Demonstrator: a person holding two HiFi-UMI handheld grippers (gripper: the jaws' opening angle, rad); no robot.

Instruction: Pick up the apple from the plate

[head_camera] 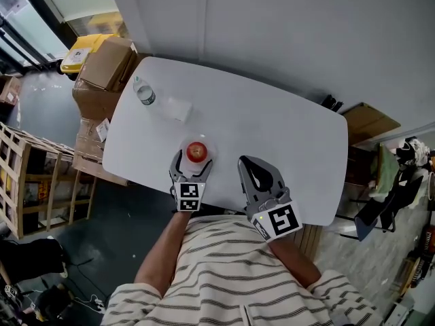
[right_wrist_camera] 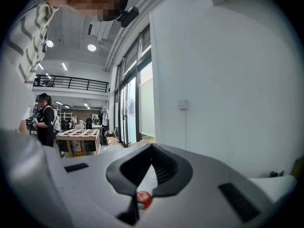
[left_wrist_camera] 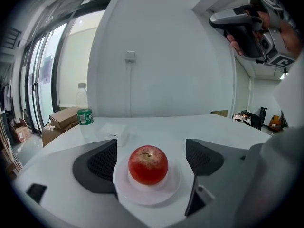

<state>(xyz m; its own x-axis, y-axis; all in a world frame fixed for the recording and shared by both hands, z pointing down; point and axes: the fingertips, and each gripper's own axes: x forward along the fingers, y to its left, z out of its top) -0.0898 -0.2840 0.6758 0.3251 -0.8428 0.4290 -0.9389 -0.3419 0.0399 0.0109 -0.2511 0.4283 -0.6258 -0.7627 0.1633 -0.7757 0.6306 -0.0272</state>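
Red apple (left_wrist_camera: 148,164), wht plate (left_wrist_camera: 142,199), wht table (head_camera: 272,134), grn-label bottle (left_wrist_camera: 84,116), striped shirt (head_camera: 224,270).

We find no text we can read. Green label (left_wrist_camera: 85,117) on the bottle (left_wrist_camera: 82,99): print too blurred. Small white box (left_wrist_camera: 114,131): a dark line of print, too tiny. Left marker cube (head_camera: 191,195) and right marker cube (head_camera: 282,219): black-and-white square patterns only.
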